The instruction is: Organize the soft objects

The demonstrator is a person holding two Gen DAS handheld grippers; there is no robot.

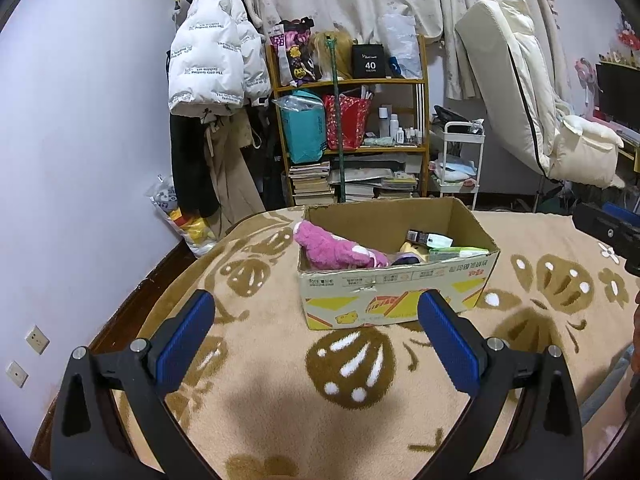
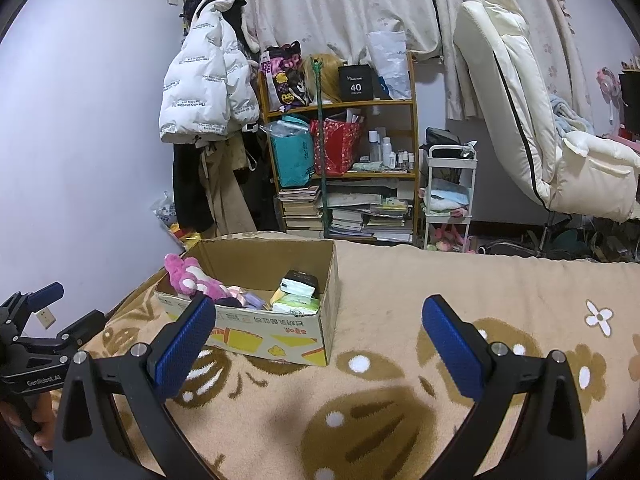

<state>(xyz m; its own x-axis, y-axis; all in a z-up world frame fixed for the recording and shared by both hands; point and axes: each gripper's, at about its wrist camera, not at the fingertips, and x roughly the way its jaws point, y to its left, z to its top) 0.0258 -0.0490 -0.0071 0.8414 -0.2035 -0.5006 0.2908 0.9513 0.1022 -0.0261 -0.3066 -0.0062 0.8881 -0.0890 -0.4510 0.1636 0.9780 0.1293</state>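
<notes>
the left gripper (image 1: 316, 308) is hovering over the patterned blanket (image 1: 280, 392) with its blue-padded fingers (image 1: 184, 340) standing wide apart and nothing between them, and the right gripper (image 2: 320, 320) is doing the same, its fingers (image 2: 452, 348) spread and holding nothing. a cardboard box (image 1: 384, 300) is sitting on the blanket ahead of both grippers, lying to the left in the right wrist view (image 2: 280, 336). inside the box a pink plush toy (image 1: 332, 246) is leaning against the left end with its top poking over the rim, also showing in the right wrist view (image 2: 192, 276). beside it in the box are lying a yellow and purple soft item (image 1: 412, 254), some pale green packets (image 1: 456, 252) and a small dark box (image 1: 418, 236). beyond the bed a wooden shelf (image 1: 352, 84) full of bags, bottles and stacked books is standing against the curtain, a white puffer jacket (image 1: 208, 52) is hanging to its left, and a cream reclining chair (image 1: 532, 92) is standing to the right. the left gripper's body (image 2: 36, 344) is showing at the left edge of the right wrist view.
</notes>
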